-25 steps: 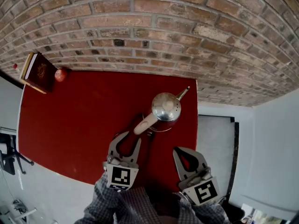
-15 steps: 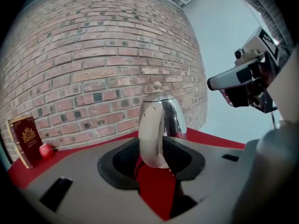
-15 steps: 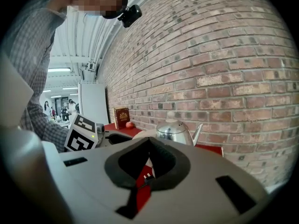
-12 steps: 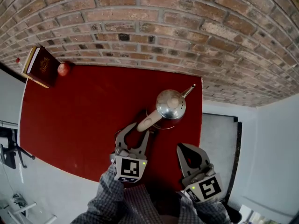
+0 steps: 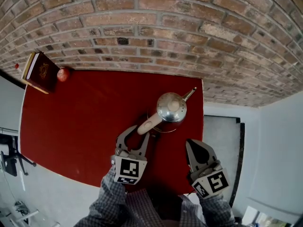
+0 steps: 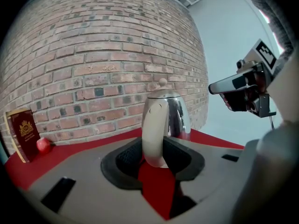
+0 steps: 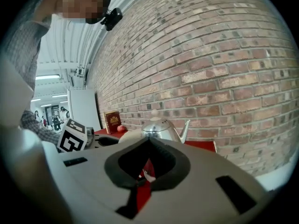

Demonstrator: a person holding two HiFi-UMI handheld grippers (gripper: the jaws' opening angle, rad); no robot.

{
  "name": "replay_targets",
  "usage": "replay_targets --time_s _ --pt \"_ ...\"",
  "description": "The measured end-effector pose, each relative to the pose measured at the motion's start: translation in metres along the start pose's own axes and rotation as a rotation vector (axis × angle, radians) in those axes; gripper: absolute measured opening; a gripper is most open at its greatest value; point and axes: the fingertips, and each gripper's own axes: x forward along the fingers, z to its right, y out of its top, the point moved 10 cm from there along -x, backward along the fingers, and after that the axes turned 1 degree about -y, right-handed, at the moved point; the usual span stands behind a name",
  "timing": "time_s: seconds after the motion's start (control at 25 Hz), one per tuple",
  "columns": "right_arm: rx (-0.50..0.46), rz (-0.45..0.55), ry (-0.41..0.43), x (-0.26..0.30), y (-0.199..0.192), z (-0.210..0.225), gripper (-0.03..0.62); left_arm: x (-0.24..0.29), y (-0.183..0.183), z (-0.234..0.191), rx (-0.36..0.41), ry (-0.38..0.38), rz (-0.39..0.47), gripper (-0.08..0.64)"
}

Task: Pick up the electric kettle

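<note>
The steel electric kettle (image 5: pixel 171 108) stands upright on the red table (image 5: pixel 71 122) near the brick wall, its cream handle (image 5: pixel 147 124) pointing toward the person. The left gripper (image 5: pixel 138 133) has its 2 jaws closing around that handle, not yet pressing it. The right gripper (image 5: pixel 194 144) hovers just beside, jaws together on nothing.
</note>
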Motion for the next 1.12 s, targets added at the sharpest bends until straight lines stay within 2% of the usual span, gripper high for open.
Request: replay_targets --time_s 0.2,0.48,0.84,0.88,0.96,1.12 --pt "0.069 -0.005 -0.067 0.011 -0.007 0.034 0.006 0.000 0.002 -0.003 0.001 0.002 -0.008 0.140" --pt "0.100 0.002 -0.129 0.025 -0.007 0.071 0.008 0.004 0.003 -0.006 -0.003 0.032 -0.006 0.140" --pt "0.170 -0.006 -0.152 0.039 -0.018 0.090 0.009 0.013 0.003 -0.022 -0.003 0.066 0.007 0.143" --pt "0.184 -0.005 -0.148 0.041 -0.019 0.091 0.016 0.015 0.003 -0.024 -0.002 0.070 0.009 0.143" --pt "0.214 0.001 -0.134 0.045 -0.022 0.094 0.089 0.018 0.004 -0.028 0.002 0.075 0.011 0.144" --pt "0.302 0.029 -0.110 0.054 -0.026 0.101 0.132 0.025 0.005 -0.034 0.011 0.078 0.014 0.146"
